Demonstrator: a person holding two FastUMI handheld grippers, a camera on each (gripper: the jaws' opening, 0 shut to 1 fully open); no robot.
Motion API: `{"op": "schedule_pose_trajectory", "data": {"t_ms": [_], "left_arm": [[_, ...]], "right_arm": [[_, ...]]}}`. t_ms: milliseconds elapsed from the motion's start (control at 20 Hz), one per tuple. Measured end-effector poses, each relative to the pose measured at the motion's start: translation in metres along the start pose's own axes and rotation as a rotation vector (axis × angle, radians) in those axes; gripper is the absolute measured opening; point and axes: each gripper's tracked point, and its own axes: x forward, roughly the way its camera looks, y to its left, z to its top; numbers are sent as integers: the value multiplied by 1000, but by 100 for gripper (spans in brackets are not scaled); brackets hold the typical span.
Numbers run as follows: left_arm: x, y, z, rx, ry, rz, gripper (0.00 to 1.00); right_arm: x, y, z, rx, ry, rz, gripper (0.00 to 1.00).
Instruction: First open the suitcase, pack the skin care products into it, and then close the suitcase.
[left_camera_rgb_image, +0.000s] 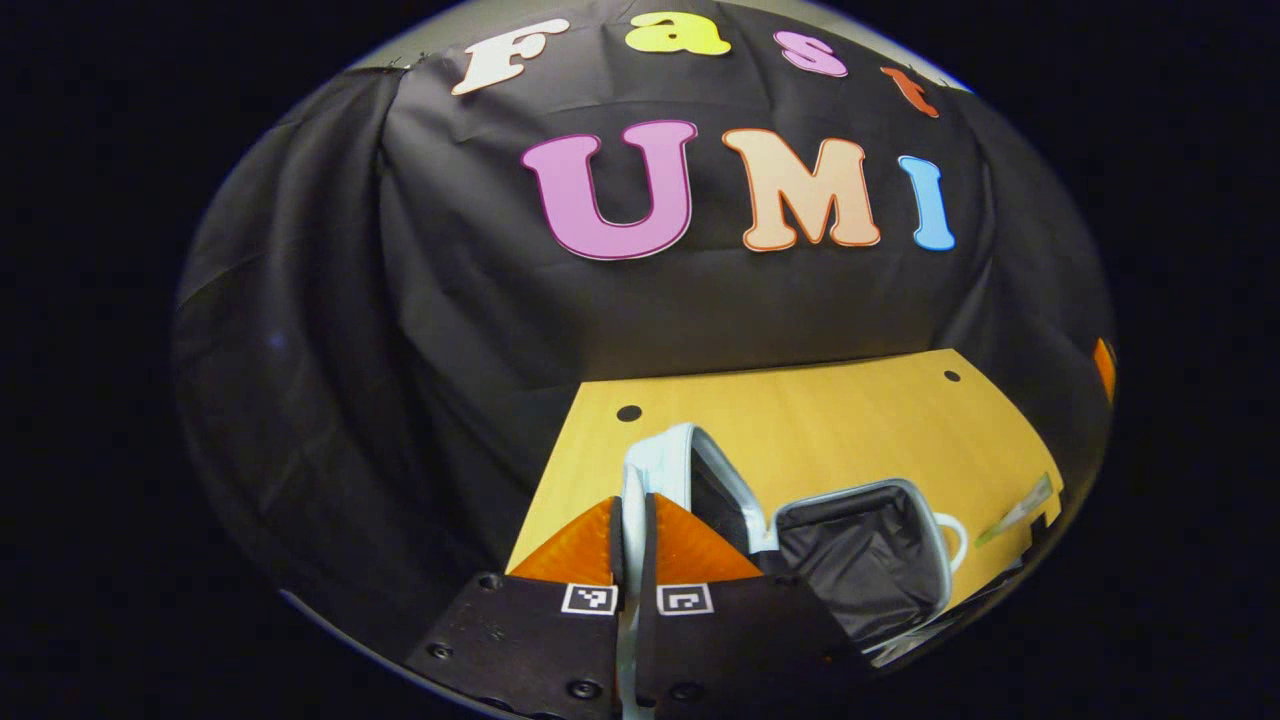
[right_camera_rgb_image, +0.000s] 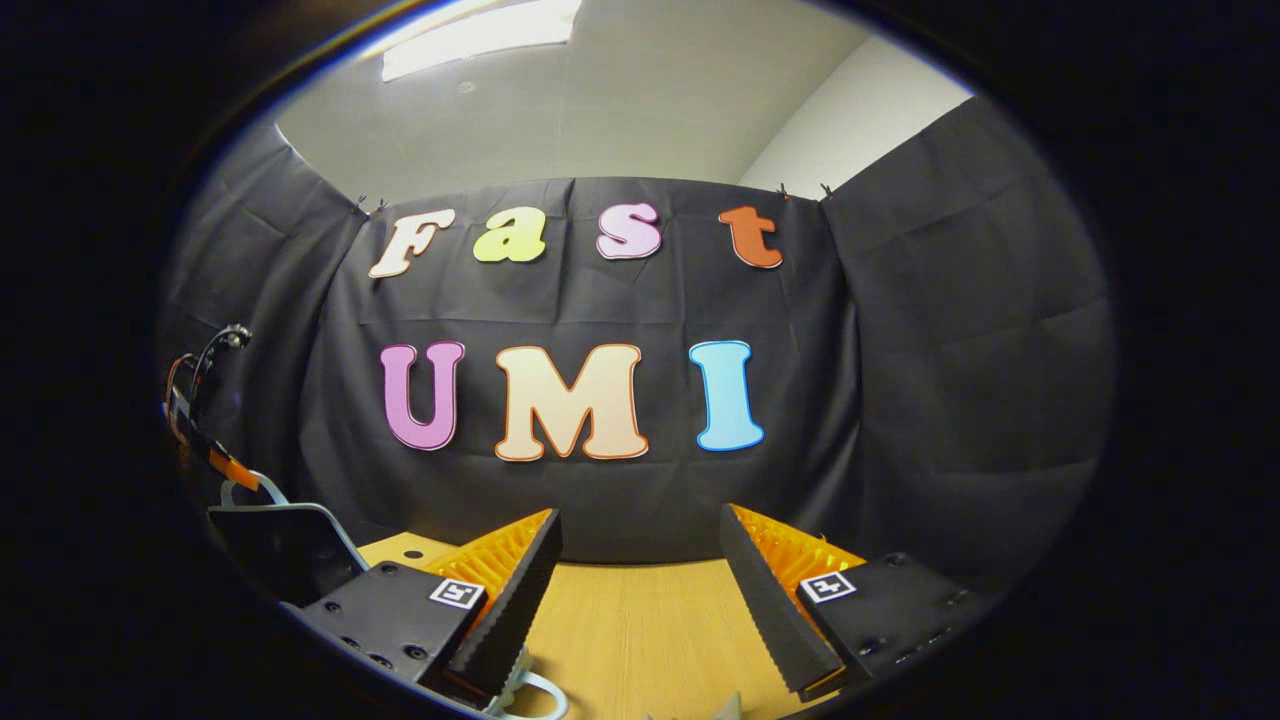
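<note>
In the left gripper view a small suitcase (left_camera_rgb_image: 865, 560) with a pale blue shell and black lining lies open on the wooden table (left_camera_rgb_image: 820, 420). Its lid (left_camera_rgb_image: 668, 455) stands raised, and my left gripper (left_camera_rgb_image: 632, 505) is shut on the lid's rim. A pale green and white skin care sachet (left_camera_rgb_image: 1015, 512) lies on the table right of the case. In the right gripper view my right gripper (right_camera_rgb_image: 640, 530) hangs open over bare table with nothing between its fingers. The raised lid (right_camera_rgb_image: 275, 545) shows at the far left, with the left gripper (right_camera_rgb_image: 215, 458) holding its top edge.
The suitcase's white handle (left_camera_rgb_image: 955, 540) sticks out toward the sachet, and a white loop (right_camera_rgb_image: 535, 692) shows just under my right gripper. The tabletop (right_camera_rgb_image: 640, 620) has small dark holes (left_camera_rgb_image: 628, 412) near its back edge. Black cloth walls close the booth behind and at both sides.
</note>
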Motion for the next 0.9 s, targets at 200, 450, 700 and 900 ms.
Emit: {"op": "schedule_pose_trajectory", "data": {"t_ms": [200,450,700,900], "left_arm": [[30,39,-44,-77,44,23,0],[64,69,-81,-147,86,60,0],[75,91,-108,-123,74,174,7],[61,62,-80,-210,-34,133,56]], "right_arm": [[-4,18,-16,-74,45,1,99],[-5,27,-29,-122,73,11,99],[-10,7,-29,-108,87,-29,98],[-13,-11,-25,-79,81,-45,99]]}}
